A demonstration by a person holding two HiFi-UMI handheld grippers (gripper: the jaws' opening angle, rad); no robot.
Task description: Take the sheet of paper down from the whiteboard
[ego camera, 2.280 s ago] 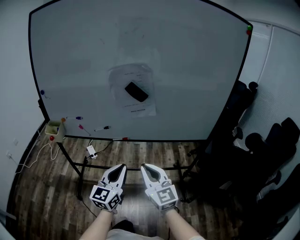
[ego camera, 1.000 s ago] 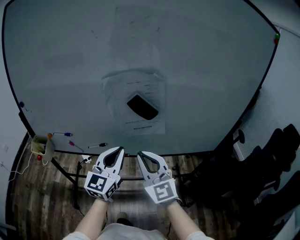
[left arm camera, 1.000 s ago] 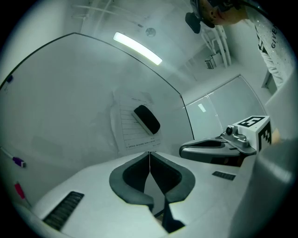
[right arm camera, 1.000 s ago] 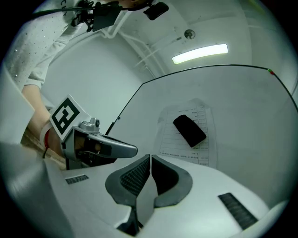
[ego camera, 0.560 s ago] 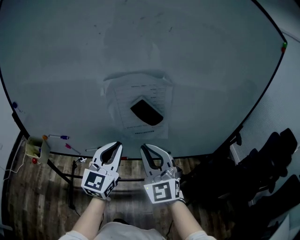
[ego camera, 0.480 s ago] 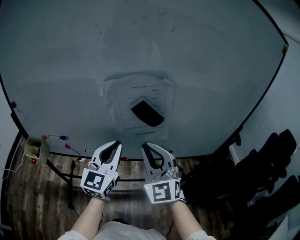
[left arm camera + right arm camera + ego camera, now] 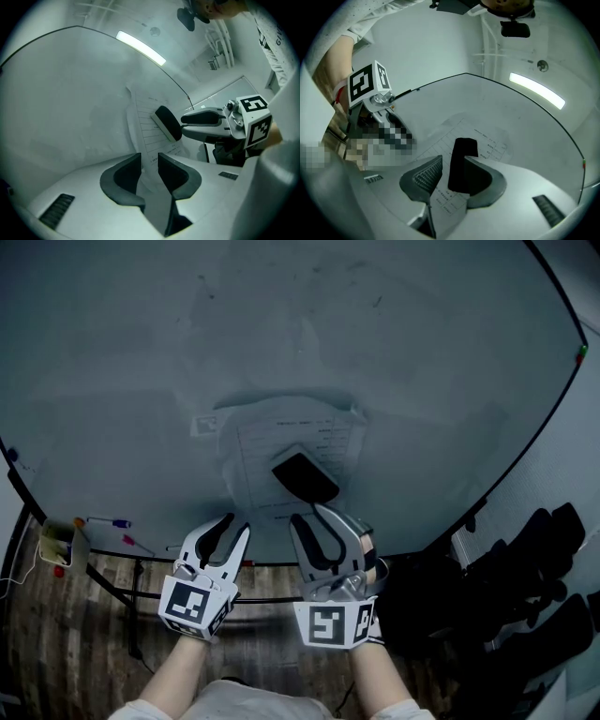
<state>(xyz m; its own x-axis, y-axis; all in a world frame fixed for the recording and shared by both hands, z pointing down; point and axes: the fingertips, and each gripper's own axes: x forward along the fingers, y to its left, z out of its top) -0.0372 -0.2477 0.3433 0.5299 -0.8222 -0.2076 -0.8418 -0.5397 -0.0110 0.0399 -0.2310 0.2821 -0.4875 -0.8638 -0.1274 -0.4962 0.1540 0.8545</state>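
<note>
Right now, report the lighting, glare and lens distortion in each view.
Head view: dim and bluish, the whiteboard edge bows from the wide lens, a soft shadow rims the sheet of paper. Left gripper view: fisheye with black corners, the ceiling strip light blown out. Right gripper view: same dark corners and bright strip, print on the paper too small to read.

Two bare forearms come up side by side from the bottom edge of the head view. The left forearm (image 7: 171, 676) carries the left gripper (image 7: 234, 526), and the right forearm (image 7: 375, 681) carries the right gripper (image 7: 312, 516). Each gripper has its marker cube just above the wrist, with its jaws pointing ahead and slightly upward. The right gripper reaches a little farther forward than the left. Both pairs of jaws are opening, their pads apart and pressing on nothing.
</note>
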